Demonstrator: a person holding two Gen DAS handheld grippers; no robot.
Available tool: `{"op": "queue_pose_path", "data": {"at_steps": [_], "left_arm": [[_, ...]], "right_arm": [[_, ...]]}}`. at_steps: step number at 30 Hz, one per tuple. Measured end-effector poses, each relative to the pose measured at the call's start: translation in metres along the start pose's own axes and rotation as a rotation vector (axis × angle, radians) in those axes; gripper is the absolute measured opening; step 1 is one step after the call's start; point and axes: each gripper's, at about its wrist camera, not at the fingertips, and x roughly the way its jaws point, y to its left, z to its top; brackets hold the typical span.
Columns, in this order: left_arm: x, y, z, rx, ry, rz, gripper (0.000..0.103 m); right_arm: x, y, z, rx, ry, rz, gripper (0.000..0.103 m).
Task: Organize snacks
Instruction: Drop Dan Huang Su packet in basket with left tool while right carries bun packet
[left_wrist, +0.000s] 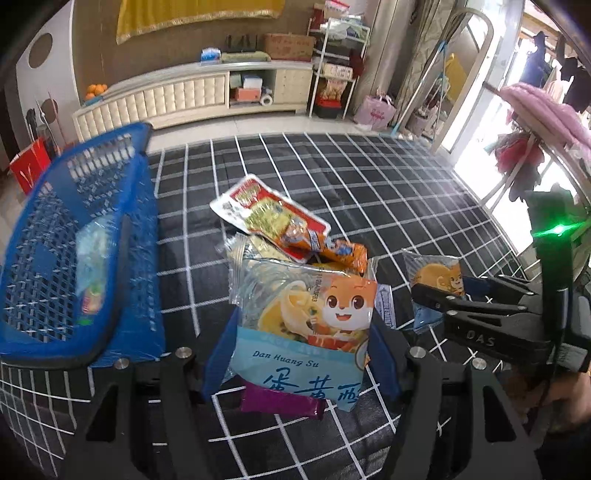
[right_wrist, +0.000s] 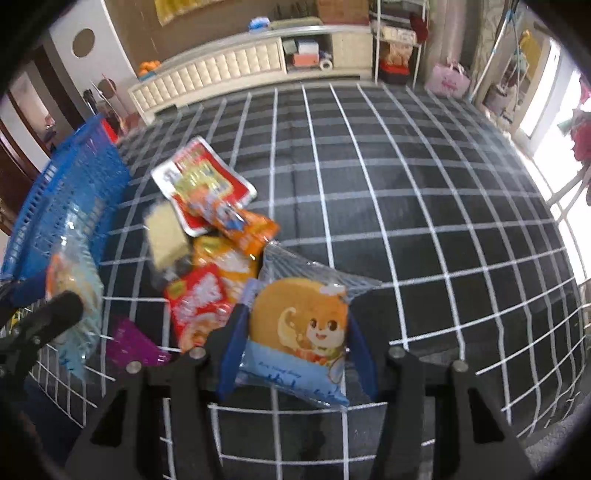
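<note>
My left gripper (left_wrist: 301, 350) is shut on a light-blue egg-yolk pastry packet (left_wrist: 306, 325), held above the checked cloth. My right gripper (right_wrist: 295, 339) is shut on a second like packet (right_wrist: 299, 332); that gripper and packet also show at the right of the left wrist view (left_wrist: 436, 284). A blue plastic basket (left_wrist: 55, 229) stands at the left with one packet inside; it also shows in the right wrist view (right_wrist: 74, 192). A pile of snacks lies between: a red-and-white packet (right_wrist: 203, 181), orange packets (right_wrist: 251, 229), a red packet (right_wrist: 199, 302) and a purple one (right_wrist: 133, 343).
The dark cloth with white grid lines (right_wrist: 406, 221) spreads far to the right. A low cream cabinet (left_wrist: 192, 92) and a metal shelf rack (left_wrist: 336, 66) stand beyond it. A bright window (left_wrist: 480, 129) is at the right.
</note>
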Motion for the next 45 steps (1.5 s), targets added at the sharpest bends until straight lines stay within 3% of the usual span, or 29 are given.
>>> {"op": "queue_pose_path", "data": {"at_steps": [5,12,23,33,45], "left_arm": [[-0.036,0.011,0.005,0.005,-0.059,0.005,0.064],[-0.083,0.046,0.013,0.002,-0.118,0.068,0.064],[-0.121,0.121,0.030,-0.044,-0.122,0.150,0.064],[-0.098,0.171,0.058,-0.113,-0.048,0.137,0.064],[-0.035,0.196,0.094,-0.120,0.055,0.116,0.064]], "right_arm": [[-0.035,0.023,0.011,-0.018,-0.056,0.066,0.057],[-0.068,0.075,0.025,-0.081,-0.120,0.163,0.057],[-0.078,0.152,0.058,-0.174,-0.163,0.260,0.057],[-0.056,0.200,0.092,-0.235,-0.140,0.302,0.057],[-0.021,0.205,0.112,-0.218,-0.099,0.301,0.057]]}}
